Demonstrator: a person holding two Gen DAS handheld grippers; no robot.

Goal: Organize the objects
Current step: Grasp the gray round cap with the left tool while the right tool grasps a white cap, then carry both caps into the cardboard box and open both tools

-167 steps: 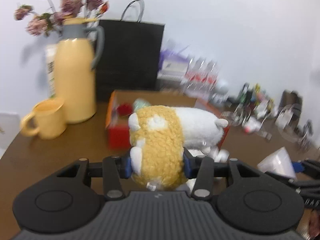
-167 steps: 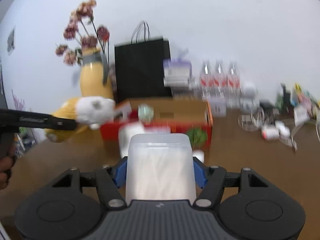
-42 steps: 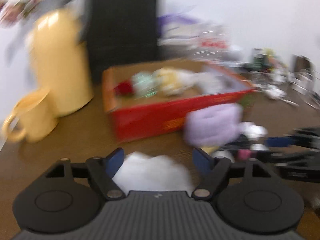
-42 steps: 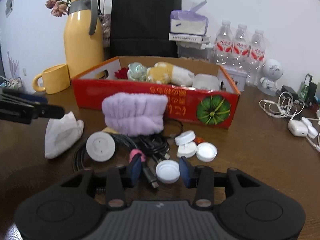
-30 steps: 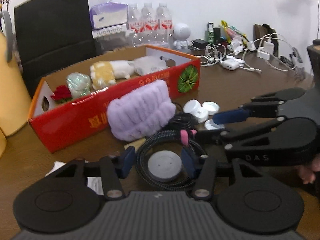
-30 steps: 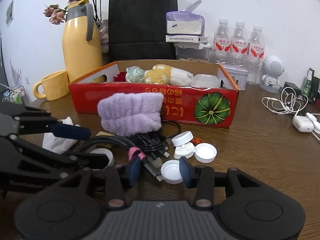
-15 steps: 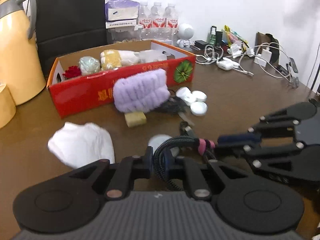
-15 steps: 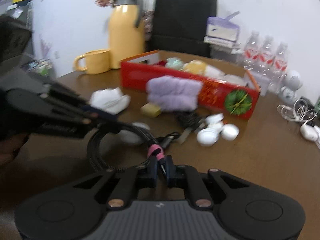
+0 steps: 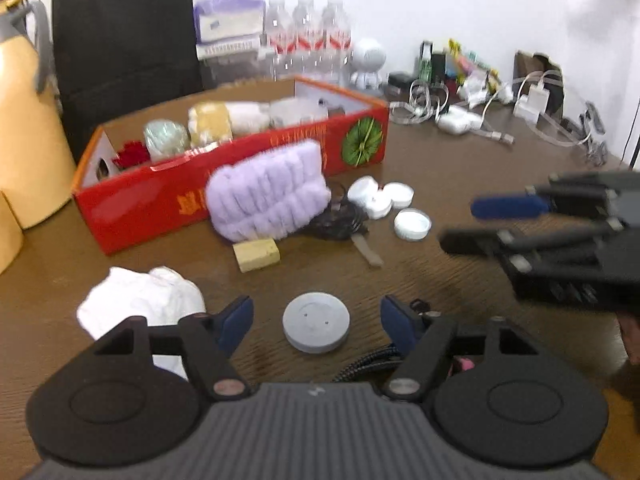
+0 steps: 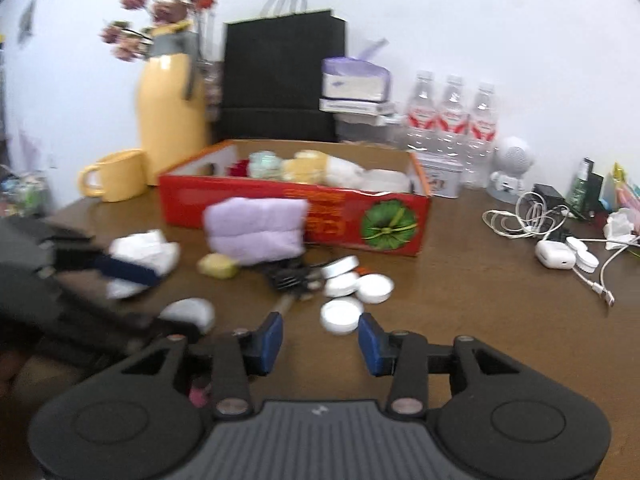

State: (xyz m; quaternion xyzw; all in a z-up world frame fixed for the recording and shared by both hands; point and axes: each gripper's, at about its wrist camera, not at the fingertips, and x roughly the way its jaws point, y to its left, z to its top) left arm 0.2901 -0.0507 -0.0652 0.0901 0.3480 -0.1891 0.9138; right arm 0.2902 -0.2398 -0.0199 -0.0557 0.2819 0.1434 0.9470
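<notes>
My left gripper (image 9: 316,320) has its jaws opening. A grey round puck (image 9: 316,326) lies on the table between its fingers, untouched by the pads. Its black braided cable (image 9: 366,360) with a pink strap lies loose under the right-hand finger. My right gripper (image 10: 320,342) also has its jaws opening, with nothing between them. A white cap (image 10: 340,316) sits just past its tips. The red cardboard box (image 9: 168,204) holds a plush toy and other items. A purple headband (image 9: 268,196) leans on its front.
A white tissue (image 9: 136,300), a yellow sponge (image 9: 258,254), several white caps (image 9: 380,200) and a dark cable bundle (image 10: 290,276) lie in front of the box. Behind stand a yellow jug (image 10: 172,120), mug (image 10: 116,176), black bag (image 10: 280,80) and water bottles (image 10: 452,120). White chargers (image 10: 556,254) lie right.
Half a second ago both grippers were shut on the braided cable and held it up. Now both stand open, and the cable and puck lie on the table.
</notes>
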